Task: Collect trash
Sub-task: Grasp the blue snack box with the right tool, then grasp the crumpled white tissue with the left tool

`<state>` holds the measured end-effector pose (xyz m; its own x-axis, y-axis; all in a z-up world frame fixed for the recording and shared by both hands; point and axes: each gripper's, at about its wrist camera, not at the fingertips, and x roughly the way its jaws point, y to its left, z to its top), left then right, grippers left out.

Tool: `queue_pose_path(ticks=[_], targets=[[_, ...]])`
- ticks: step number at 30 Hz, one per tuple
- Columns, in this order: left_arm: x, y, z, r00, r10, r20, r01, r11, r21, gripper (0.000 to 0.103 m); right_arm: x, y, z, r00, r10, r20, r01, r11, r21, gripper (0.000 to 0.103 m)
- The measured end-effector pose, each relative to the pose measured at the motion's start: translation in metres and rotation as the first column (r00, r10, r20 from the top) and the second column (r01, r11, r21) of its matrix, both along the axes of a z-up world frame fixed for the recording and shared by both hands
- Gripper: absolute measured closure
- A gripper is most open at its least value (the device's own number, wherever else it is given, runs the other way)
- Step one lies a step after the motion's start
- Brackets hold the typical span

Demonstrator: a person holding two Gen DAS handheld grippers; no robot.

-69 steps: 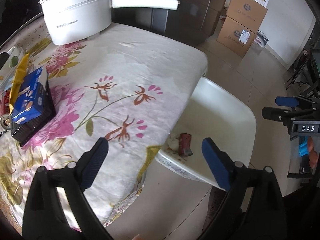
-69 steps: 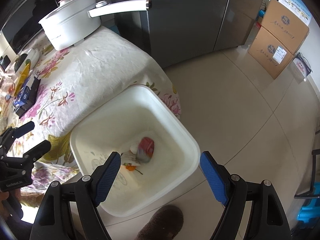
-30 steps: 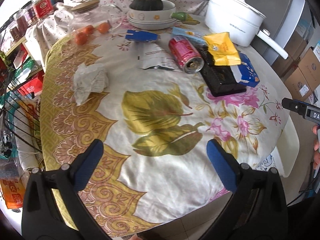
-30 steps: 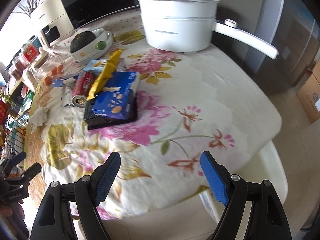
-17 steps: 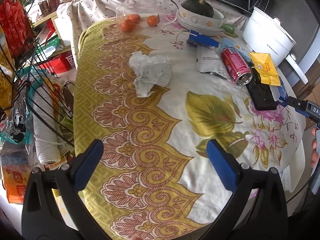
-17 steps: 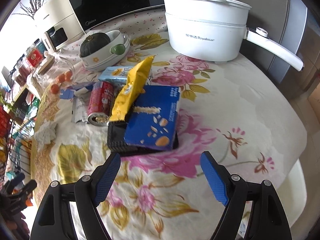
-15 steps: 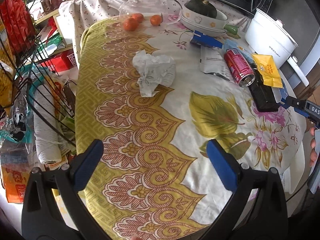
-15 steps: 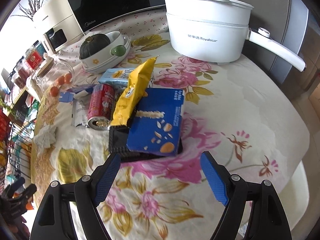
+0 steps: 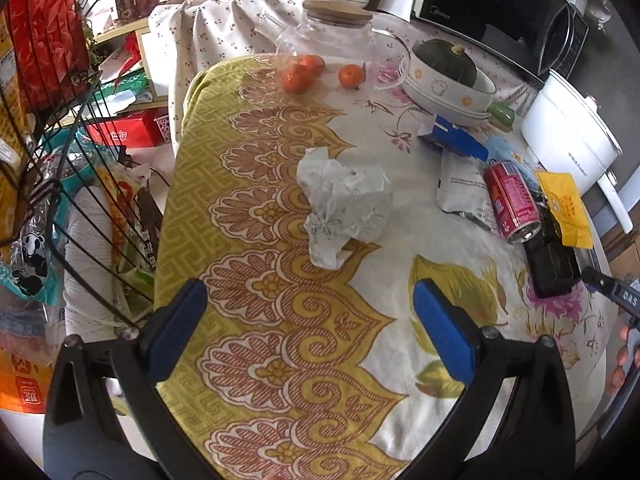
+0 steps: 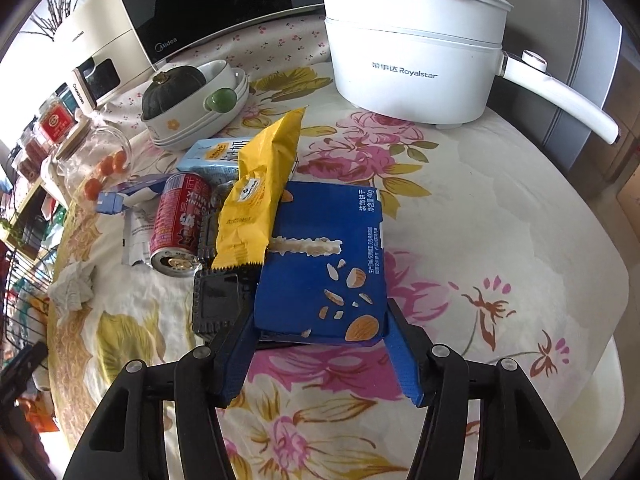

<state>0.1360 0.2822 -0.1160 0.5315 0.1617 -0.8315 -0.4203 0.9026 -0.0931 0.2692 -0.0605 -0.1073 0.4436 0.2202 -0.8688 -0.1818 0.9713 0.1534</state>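
The right tool point(image 10: 320, 354) points forward and down over the tabletop point(image 10: 500, 240), its blue fingers point(image 10: 402, 364) flanking the near end of the blue snack box point(image 10: 320, 264) at frame centre, apparently touching its sides; whether they clamp it I cannot tell. The box lies on a black tray point(image 10: 216, 300), with a yellow wrapper point(image 10: 260, 192) leaning across it and a red can point(image 10: 180, 224) to the left. The left tool point(image 9: 310, 332) hangs over the tabletop, jaws spread wide and empty, aimed at the crumpled tissue point(image 9: 344, 208) at frame centre.
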Motion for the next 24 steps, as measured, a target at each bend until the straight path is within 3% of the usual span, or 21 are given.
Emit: queue_pose_path(ticks=[6,13,19,21,24], targets=[[0.027,-0.003,-0.011,1.000,0.000,0.018,-0.001,0.999,0.047,0.004,-0.013,-0.029,0.018,1.000,0.004,-0.005,-0.004,1.000,0.005,0.042],[0.050,0.006,-0.019,0.998,0.036,0.051,-0.037,0.999,0.020,0.007,-0.026,-0.071,0.035,1.000,-0.012,0.012,0.012,1.000,-0.014,0.042],[0.059,0.012,-0.028,0.997,0.051,0.065,-0.049,0.998,-0.035,0.034,-0.037,-0.096,0.039,1.000,-0.017,0.021,0.018,0.999,-0.050,0.042],[0.059,0.011,-0.027,0.997,0.035,0.076,-0.032,0.998,-0.046,0.054,-0.039,-0.104,0.039,1.000,-0.021,0.019,0.023,0.998,-0.061,0.042],[0.059,0.003,-0.025,0.998,0.005,0.068,-0.002,0.999,-0.042,0.059,-0.043,-0.113,0.039,0.999,-0.029,0.017,0.030,0.997,-0.073,0.042]])
